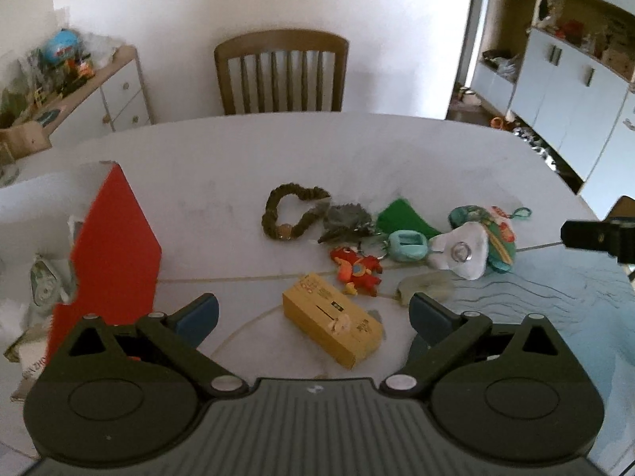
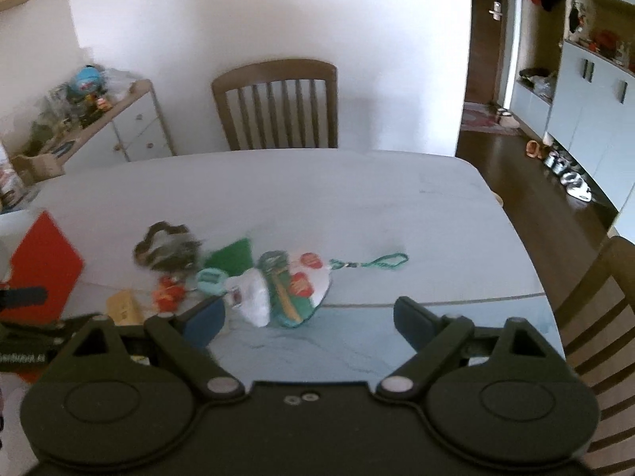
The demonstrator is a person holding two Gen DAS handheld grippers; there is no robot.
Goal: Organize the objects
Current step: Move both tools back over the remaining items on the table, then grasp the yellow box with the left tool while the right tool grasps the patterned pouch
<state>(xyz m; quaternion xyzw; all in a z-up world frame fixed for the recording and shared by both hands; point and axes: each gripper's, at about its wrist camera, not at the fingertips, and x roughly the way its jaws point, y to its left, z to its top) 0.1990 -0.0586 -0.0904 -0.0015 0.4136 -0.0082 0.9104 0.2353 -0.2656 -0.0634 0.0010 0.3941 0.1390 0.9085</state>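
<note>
A cluster of small objects lies mid-table. In the left wrist view I see a yellow box (image 1: pixel 332 320), a red fish charm (image 1: pixel 357 269), a brown scrunchie (image 1: pixel 293 211), a grey fuzzy piece (image 1: pixel 346 220), a green cloth (image 1: pixel 401 214), a teal keychain (image 1: pixel 408 244), a white piece with a metal bolt (image 1: pixel 460 256) and a green patterned pouch (image 1: pixel 498 234). My left gripper (image 1: pixel 313 317) is open, with the yellow box between its fingers. My right gripper (image 2: pixel 309 317) is open and empty, just short of the pouch (image 2: pixel 297 285).
A red-sided box (image 1: pixel 107 261) stands at the table's left, also in the right wrist view (image 2: pixel 43 261). A wooden chair (image 1: pixel 281 71) is behind the table (image 1: pixel 222 158); another chair (image 2: pixel 603 317) is at the right. A cluttered sideboard (image 1: pixel 99 91) is at the left wall.
</note>
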